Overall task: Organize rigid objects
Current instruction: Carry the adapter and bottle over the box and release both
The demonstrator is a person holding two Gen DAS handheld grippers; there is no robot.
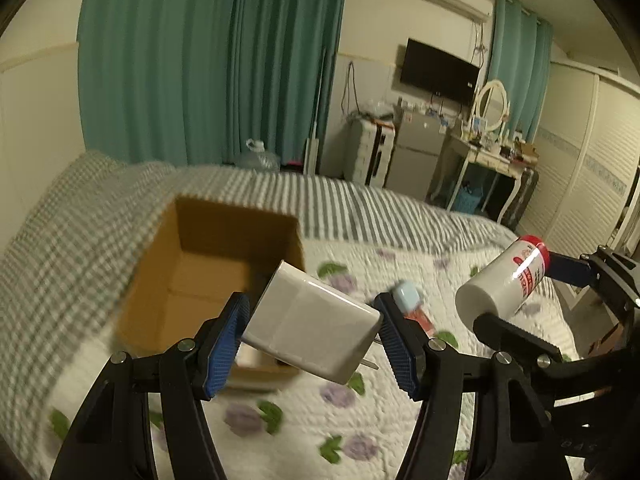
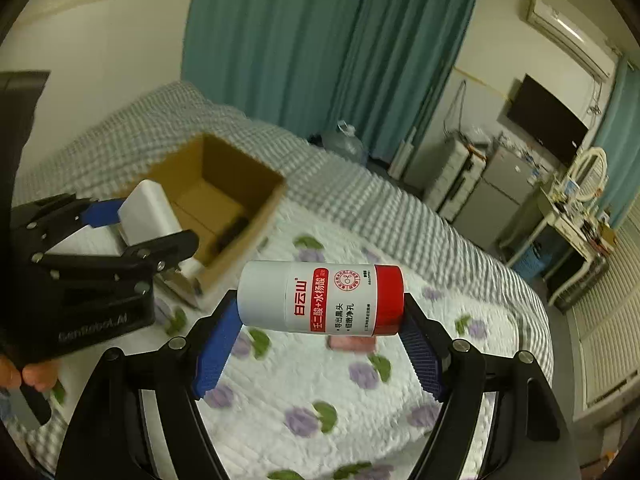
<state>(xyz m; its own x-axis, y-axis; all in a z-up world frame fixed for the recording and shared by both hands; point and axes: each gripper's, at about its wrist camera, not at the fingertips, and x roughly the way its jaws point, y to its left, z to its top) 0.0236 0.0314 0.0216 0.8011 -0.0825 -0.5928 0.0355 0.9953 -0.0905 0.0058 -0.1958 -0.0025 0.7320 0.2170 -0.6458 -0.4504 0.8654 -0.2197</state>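
Blue pads of the left gripper (image 1: 312, 330) clamp a white charger block (image 1: 310, 326) at lower centre of the left wrist view, the block tilted, a metal prong poking out at its lower right. Just behind it, left of centre, an open cardboard box (image 1: 160, 280) sits on the bed's floral quilt (image 1: 304, 424). At right of the frame the right gripper (image 1: 516, 292) holds a white bottle with a red cap (image 1: 502, 280), and a small pale-blue item (image 1: 406, 294) lies on the quilt between the two tools. Right wrist view: the right gripper (image 2: 320, 316) grips the bottle (image 2: 320, 298) end to end at centre frame, lying sideways – red cap toward the right. At left the left gripper (image 2: 132, 224) carries the charger block (image 2: 146, 210) beside the cardboard box (image 2: 240, 216), upper left of centre, with something dark inside. A pinkish flat item (image 2: 352, 344), blurred, lies on the quilt (image 2: 320, 384) under the bottle.
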